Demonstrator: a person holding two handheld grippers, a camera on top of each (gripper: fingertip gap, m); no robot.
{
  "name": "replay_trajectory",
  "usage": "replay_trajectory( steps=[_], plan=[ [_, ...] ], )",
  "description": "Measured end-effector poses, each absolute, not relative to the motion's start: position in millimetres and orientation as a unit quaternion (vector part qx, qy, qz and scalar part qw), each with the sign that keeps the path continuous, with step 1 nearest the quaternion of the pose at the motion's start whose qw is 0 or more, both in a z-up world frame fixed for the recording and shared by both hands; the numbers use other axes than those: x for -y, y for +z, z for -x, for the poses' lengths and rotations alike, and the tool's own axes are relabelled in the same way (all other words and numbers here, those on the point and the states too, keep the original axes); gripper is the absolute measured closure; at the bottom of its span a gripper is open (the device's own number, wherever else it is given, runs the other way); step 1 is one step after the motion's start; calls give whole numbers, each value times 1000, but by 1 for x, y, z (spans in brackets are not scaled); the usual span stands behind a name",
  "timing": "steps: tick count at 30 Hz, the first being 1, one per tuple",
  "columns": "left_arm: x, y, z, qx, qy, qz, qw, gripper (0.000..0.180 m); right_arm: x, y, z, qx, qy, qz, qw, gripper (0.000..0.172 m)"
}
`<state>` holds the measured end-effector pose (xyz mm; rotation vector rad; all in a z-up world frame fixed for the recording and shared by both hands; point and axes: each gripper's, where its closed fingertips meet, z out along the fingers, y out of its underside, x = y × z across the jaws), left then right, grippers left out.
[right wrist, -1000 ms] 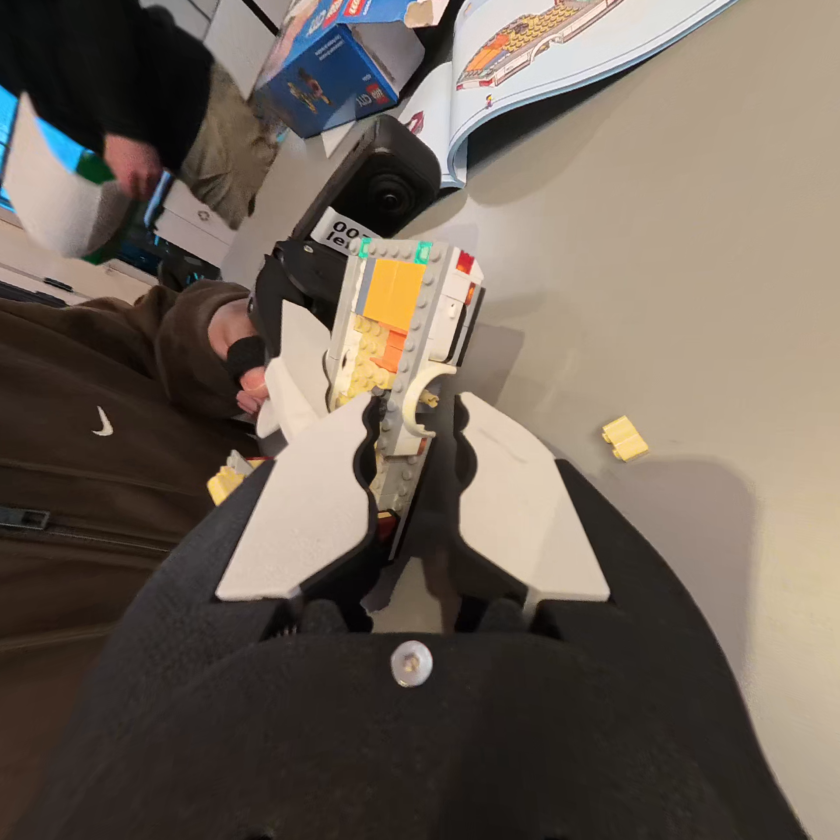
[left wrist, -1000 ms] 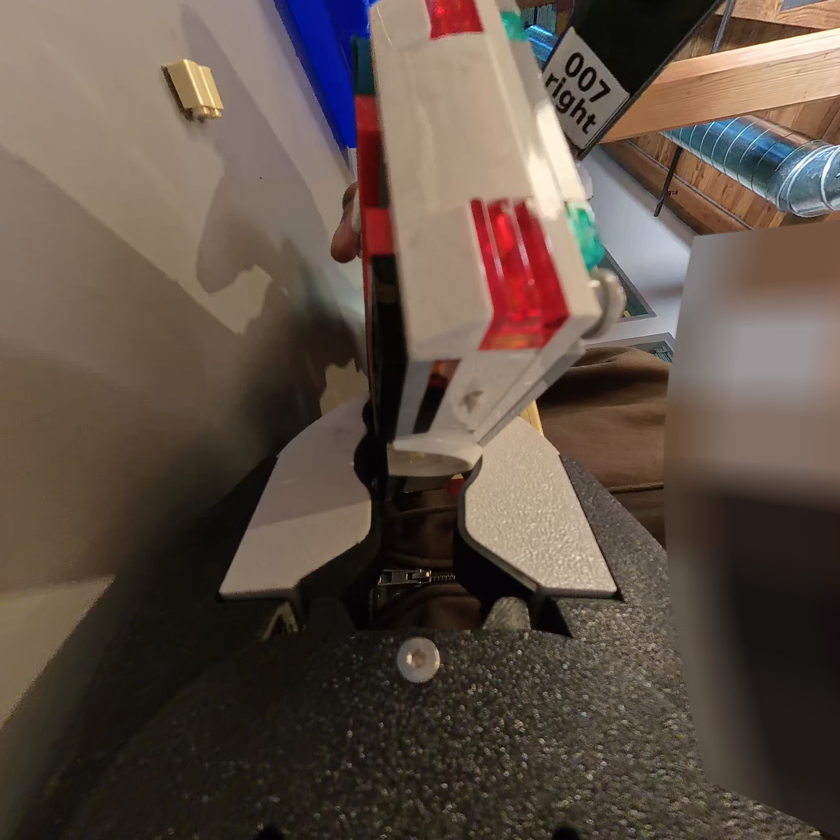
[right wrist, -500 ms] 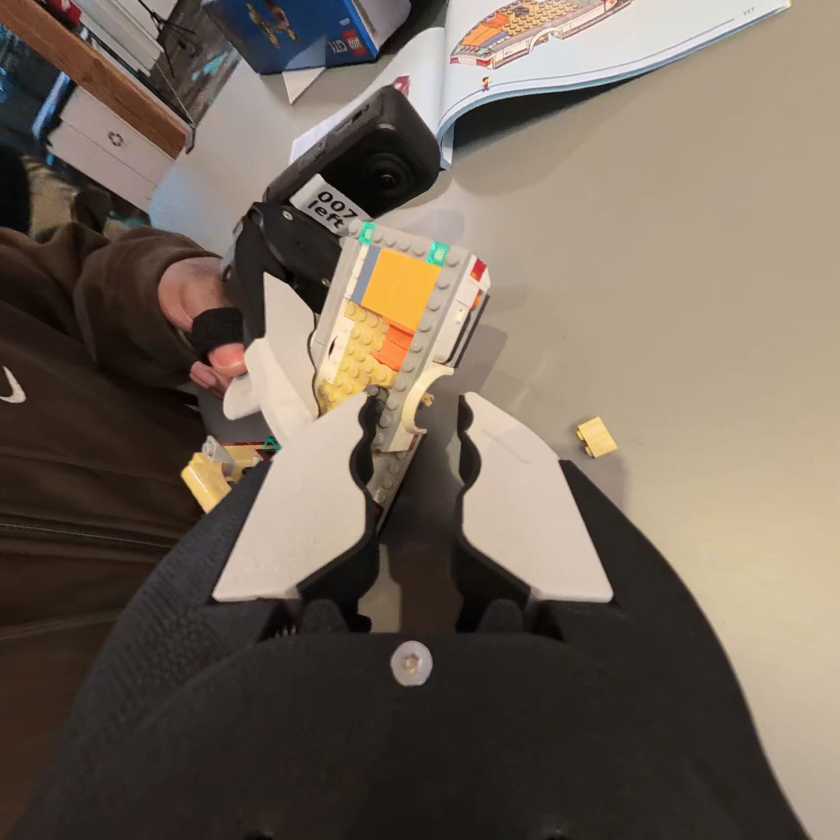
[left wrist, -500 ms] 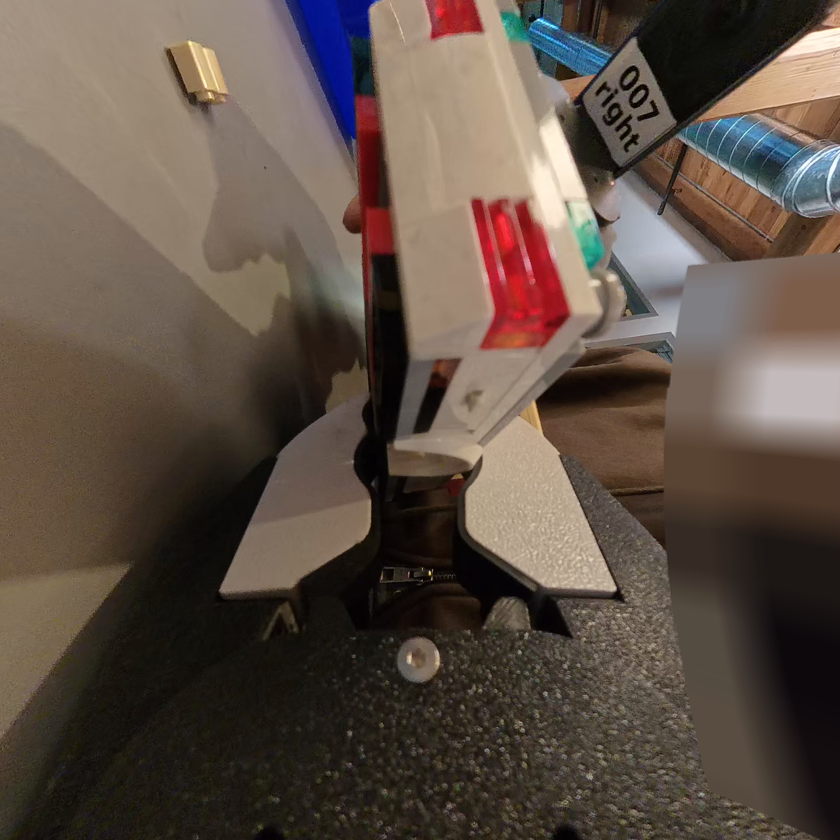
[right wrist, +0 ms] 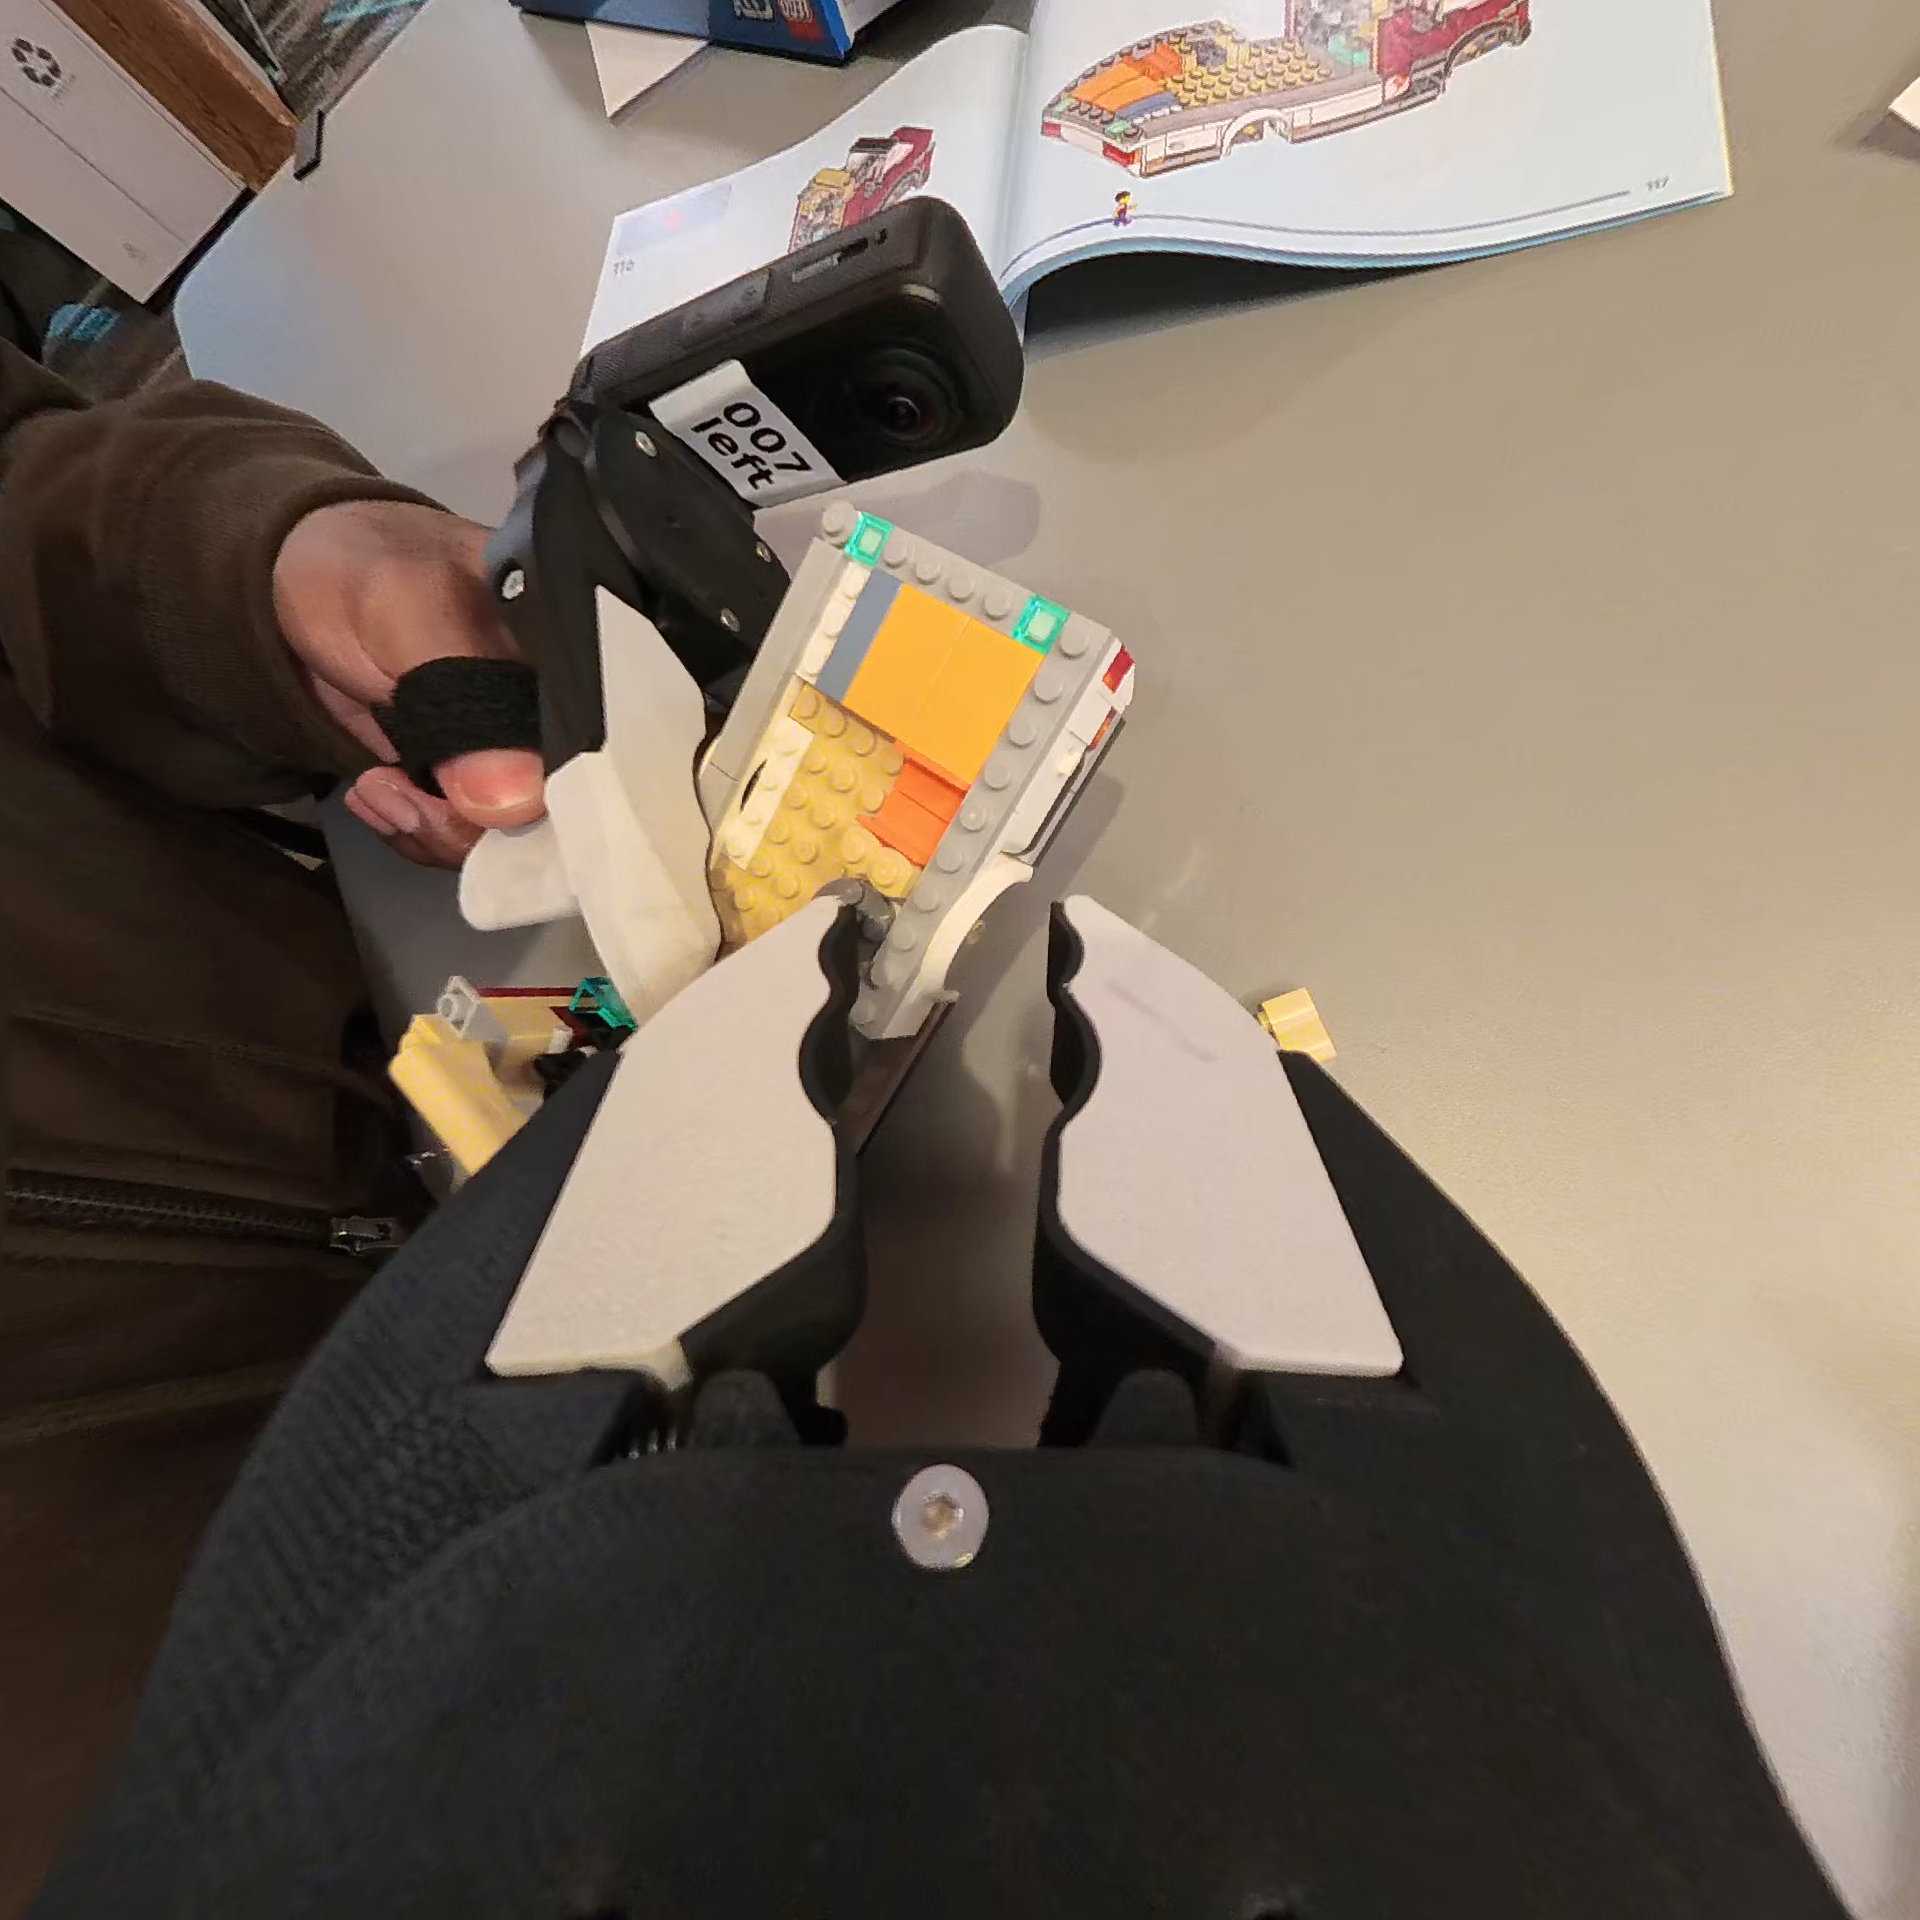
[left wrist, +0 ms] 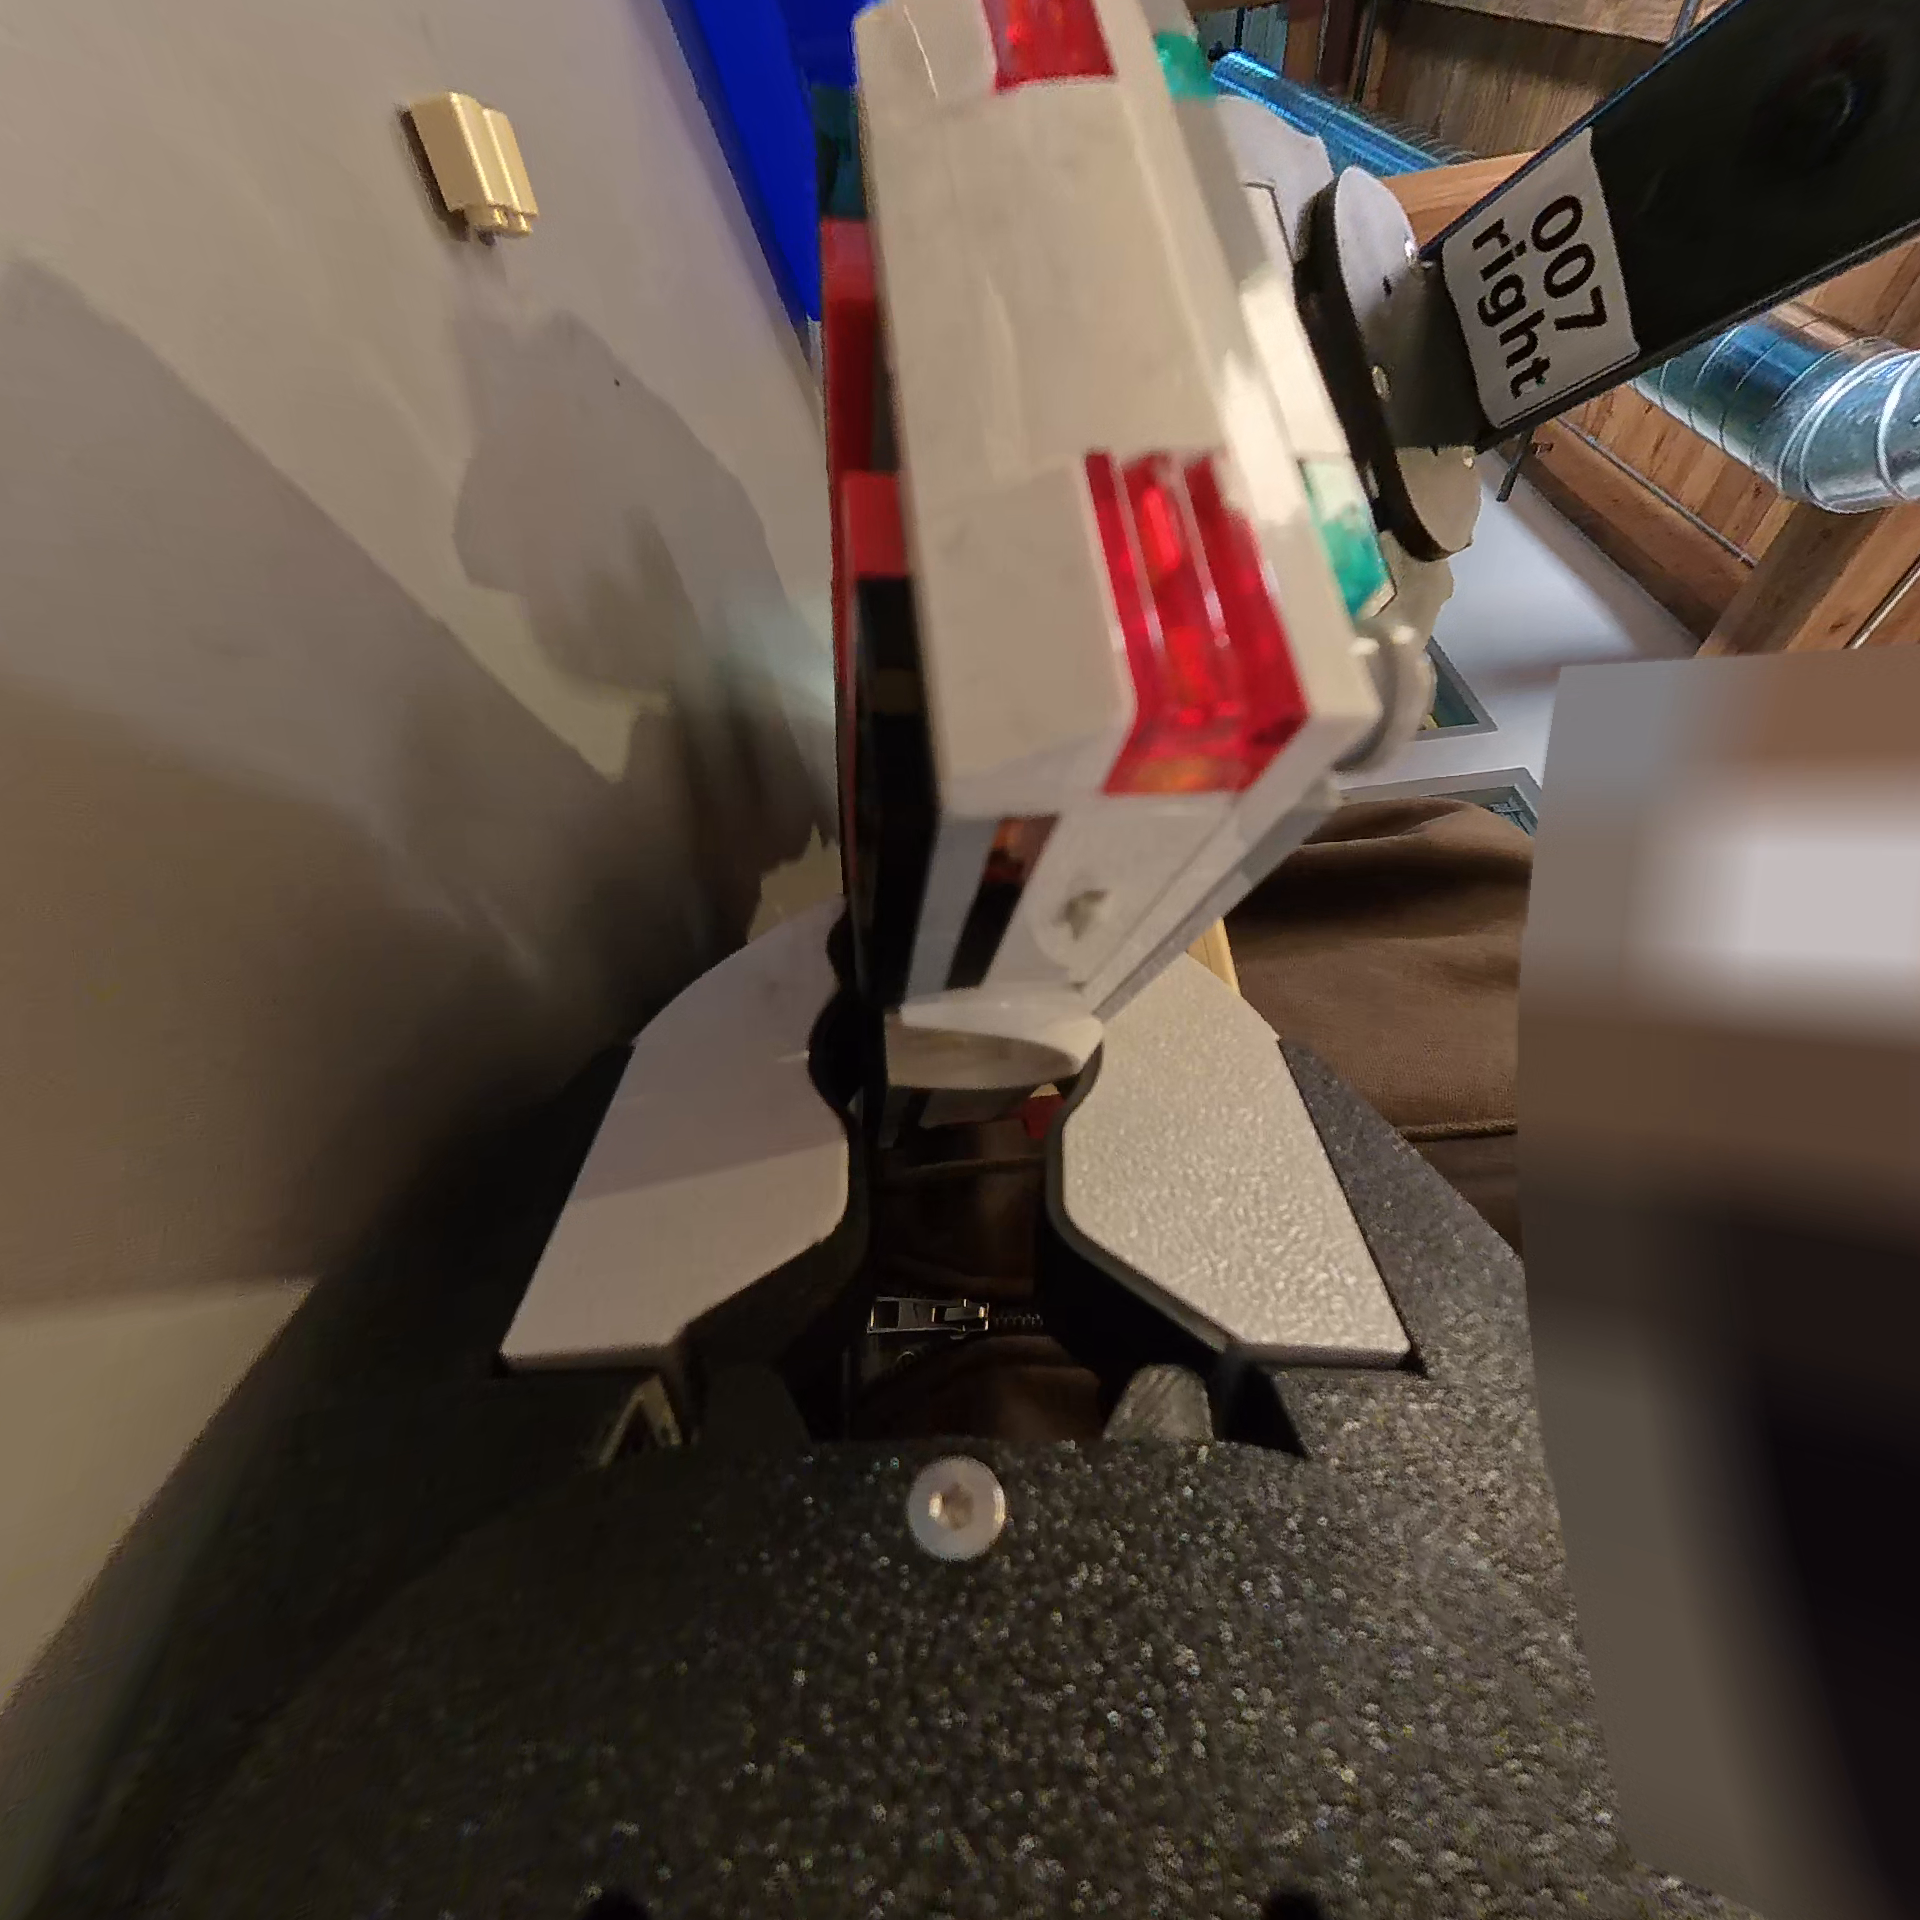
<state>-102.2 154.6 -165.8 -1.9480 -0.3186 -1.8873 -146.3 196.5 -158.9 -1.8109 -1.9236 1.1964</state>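
Only the right wrist view shows the open booklet (right wrist: pixel 1351 125) (beyond the brick model (right wrist: pixel 914 748)).

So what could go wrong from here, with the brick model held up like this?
1. The left gripper grips the model only at its lower end; most of it sticks out, so a knock could twist it loose.
2. The right gripper is open close around the model's corner; closing there might pop the white arch off.

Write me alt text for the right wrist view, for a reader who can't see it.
A half-built toy-brick vehicle, with yellow, orange and grey bricks, is held tilted above a grey table by the left gripper. The right gripper is open in front of it. An open instruction booklet lies behind.
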Motion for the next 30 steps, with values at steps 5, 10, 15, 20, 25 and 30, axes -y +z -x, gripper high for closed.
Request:
replay_trajectory(
  steps=[5,10,15,20,25,30],
  plan=[
    [-154,-166,102,115,-677,698,203,147,-196,-161,146,661,403,622,123,137],
    [-155,-166,102,118,-677,698,202,147,-196,-162,146,675,386,615,134,136],
    [-154,-166,102,119,-678,697,200,148,-197,-162,147,686,376,606,141,135],
    [-155,-166,102,122,-680,695,200,147,-197,-161,148,708,354,590,156,135],
    [-155,-166,103,124,-681,694,199,148,-196,-155,150,708,362,585,159,137],
    [-155,-166,103,125,-682,692,199,147,-198,-155,146,710,354,586,165,136]
  ],
)
